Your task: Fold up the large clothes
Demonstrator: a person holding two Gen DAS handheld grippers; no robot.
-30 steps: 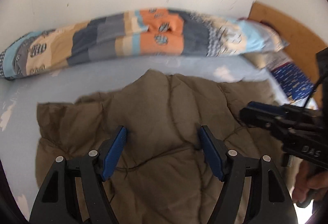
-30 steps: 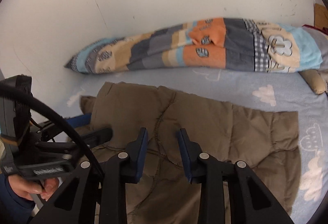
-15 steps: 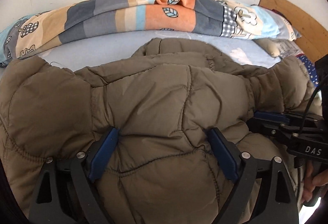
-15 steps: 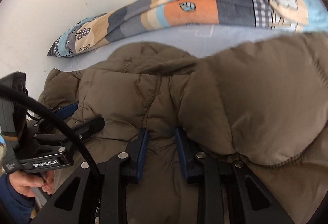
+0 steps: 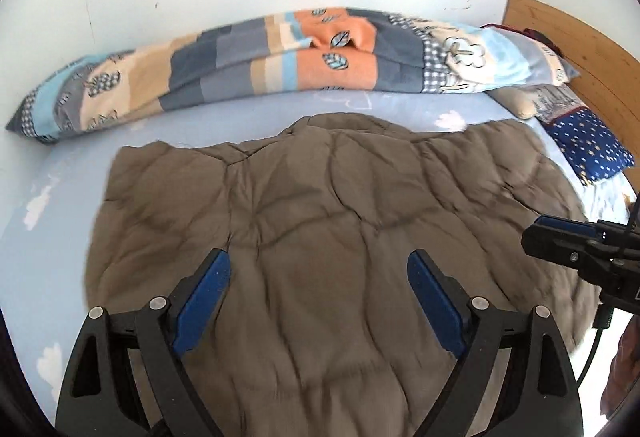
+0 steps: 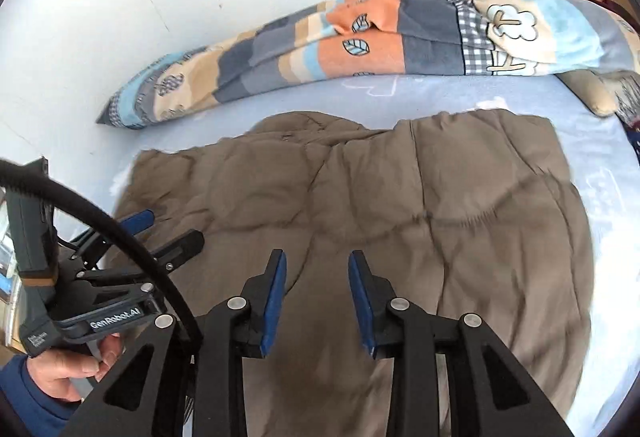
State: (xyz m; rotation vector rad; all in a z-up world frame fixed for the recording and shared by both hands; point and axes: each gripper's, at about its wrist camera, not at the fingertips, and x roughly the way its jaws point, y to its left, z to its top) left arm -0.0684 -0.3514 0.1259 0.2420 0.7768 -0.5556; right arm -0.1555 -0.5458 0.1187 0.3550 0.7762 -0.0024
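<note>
A large olive-brown quilted jacket [image 5: 320, 205] lies spread flat on the light blue bed sheet [image 5: 52, 237]; it also fills the middle of the right wrist view [image 6: 420, 205]. My left gripper [image 5: 318, 265] is wide open above the jacket's near edge, holding nothing. My right gripper [image 6: 316, 265] is open with a narrower gap, over the jacket's near middle, empty. The right gripper shows at the right edge of the left wrist view [image 5: 576, 249]. The left gripper shows at the left of the right wrist view [image 6: 160, 229].
A rolled patchwork blanket [image 5: 280, 57] in orange, grey and blue lies along the white wall behind the jacket. A dark blue dotted pillow [image 5: 592, 145] and a wooden headboard [image 5: 580, 45] are at the far right. A hand in a blue sleeve [image 6: 72, 369] holds the left gripper.
Half a second ago the jacket was lifted and bunched close to both cameras. Now it lies flat and spread on the bed, and both grippers stand back above its near edge.
</note>
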